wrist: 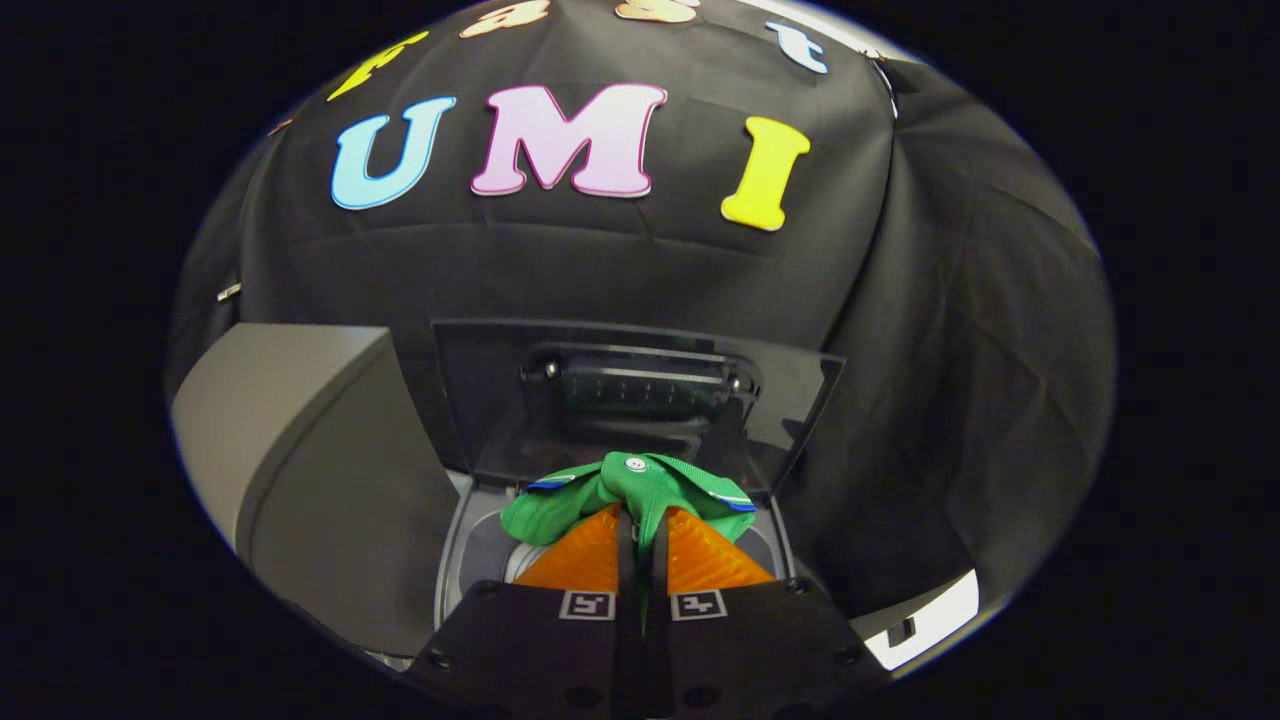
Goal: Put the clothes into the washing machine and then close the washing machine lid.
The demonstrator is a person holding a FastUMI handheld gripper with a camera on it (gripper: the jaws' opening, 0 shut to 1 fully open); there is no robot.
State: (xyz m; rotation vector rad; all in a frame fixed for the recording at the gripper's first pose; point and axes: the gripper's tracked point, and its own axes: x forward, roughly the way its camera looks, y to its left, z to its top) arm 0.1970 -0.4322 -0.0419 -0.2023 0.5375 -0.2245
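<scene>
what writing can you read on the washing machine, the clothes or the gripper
Washing machine lid, raised open: faint marks on its dark panel, too dim to read.
Green garment: no writing, just a plain button.
Gripper, its fingers shut on the green garment over the tub: two square coded markers on its body, patterns rather than words or numbers.
So none of it can be read.
</scene>
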